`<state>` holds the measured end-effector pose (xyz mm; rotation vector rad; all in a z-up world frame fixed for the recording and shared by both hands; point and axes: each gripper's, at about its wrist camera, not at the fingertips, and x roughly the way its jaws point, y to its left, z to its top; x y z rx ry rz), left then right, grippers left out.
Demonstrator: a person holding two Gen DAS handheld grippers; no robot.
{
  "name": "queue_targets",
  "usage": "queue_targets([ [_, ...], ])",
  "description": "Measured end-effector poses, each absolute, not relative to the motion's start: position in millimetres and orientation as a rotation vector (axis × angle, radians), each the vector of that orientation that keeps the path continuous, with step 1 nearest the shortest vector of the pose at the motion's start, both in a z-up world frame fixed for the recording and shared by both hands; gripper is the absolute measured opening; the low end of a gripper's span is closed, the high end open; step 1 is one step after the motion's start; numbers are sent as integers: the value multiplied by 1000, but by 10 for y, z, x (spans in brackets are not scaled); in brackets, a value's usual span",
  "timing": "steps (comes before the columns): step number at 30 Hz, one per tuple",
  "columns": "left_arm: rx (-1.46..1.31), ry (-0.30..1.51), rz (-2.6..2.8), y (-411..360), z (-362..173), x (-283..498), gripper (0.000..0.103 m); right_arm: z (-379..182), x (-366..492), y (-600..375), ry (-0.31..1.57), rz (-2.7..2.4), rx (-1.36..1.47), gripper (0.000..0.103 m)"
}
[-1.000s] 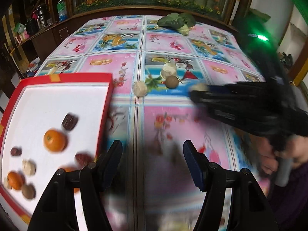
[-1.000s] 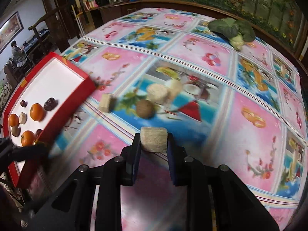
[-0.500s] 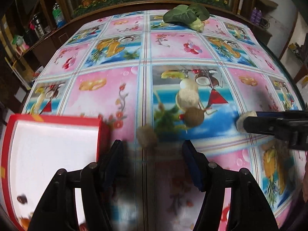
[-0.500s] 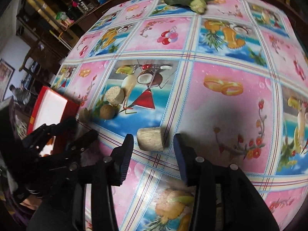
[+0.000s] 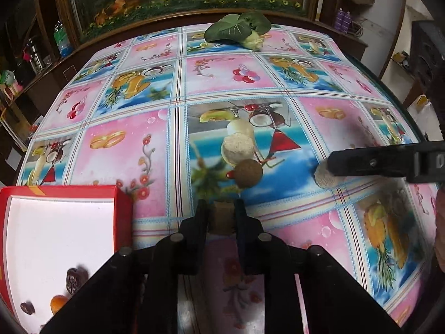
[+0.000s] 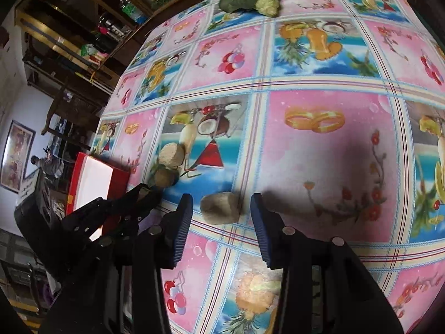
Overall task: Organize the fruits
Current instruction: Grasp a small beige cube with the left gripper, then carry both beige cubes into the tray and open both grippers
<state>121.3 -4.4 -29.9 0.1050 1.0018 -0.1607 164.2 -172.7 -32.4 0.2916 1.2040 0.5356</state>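
The left gripper (image 5: pixel 221 215) is clamped on a small tan, rough-skinned fruit chunk (image 5: pixel 221 217) just above the tablecloth (image 5: pixel 116 144), beside the red tray (image 5: pixel 123 211). The right gripper (image 6: pixel 221 224) stands apart around a beige lump (image 6: pixel 219 207) lying on the cloth.

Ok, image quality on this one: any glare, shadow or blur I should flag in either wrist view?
Left wrist view: the red tray's white floor is blown out; the fruit at its lower edge is smeared; strong fisheye bending at the table edges. Right wrist view: a dark soft shadow falls on the tablecloth beyond the right gripper; the tan piece between its fingers looks slightly soft.
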Motion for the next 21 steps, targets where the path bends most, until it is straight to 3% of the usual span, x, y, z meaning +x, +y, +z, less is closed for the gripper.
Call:
queue_targets([
  [12,78,985,-181,-52,-297,830,17,-369,1488,-1402,1119,463,13,45],
  [18,89,977,-170,-67,-303,785,18,-379,1425,-1283,1062,412,-131,30],
  [20,100,975,-149,-73,-305,782,25,-375,1441,-1307,1065,412,-116,28],
  [21,109,973,-127,-68,-306,777,36,-372,1447,-1325,1068,414,-101,28],
])
